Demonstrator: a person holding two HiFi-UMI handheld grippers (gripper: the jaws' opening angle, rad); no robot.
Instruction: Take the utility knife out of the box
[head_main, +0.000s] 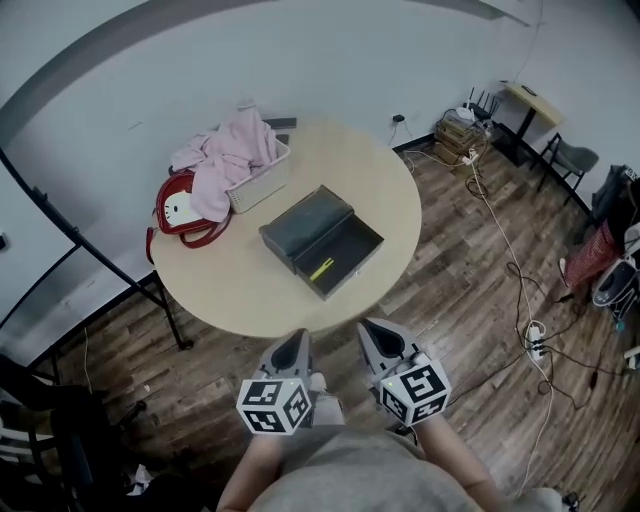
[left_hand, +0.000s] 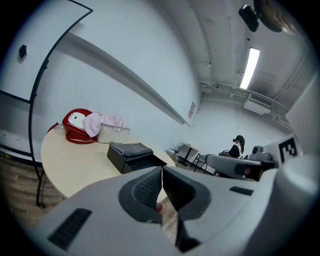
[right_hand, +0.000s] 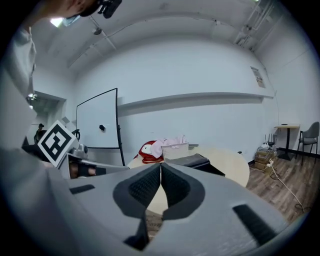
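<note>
Head view: yellow utility knife (head_main: 321, 269) inside open dark box (head_main: 306, 224); gripper views show only its outside; left tool (head_main: 291, 352) and right tool (head_main: 380, 342) clenched, empty.

table (head_main: 230, 290): box (head_main: 308, 222) is set near its middle | utility knife (head_main: 321, 269) is laid inside the box's open near part | basket (head_main: 262, 185) is placed behind-left of the box, cloth (head_main: 230, 150) heaped in it | bag (head_main: 180, 205) is set just left of the basket, partly under the cloth
</note>
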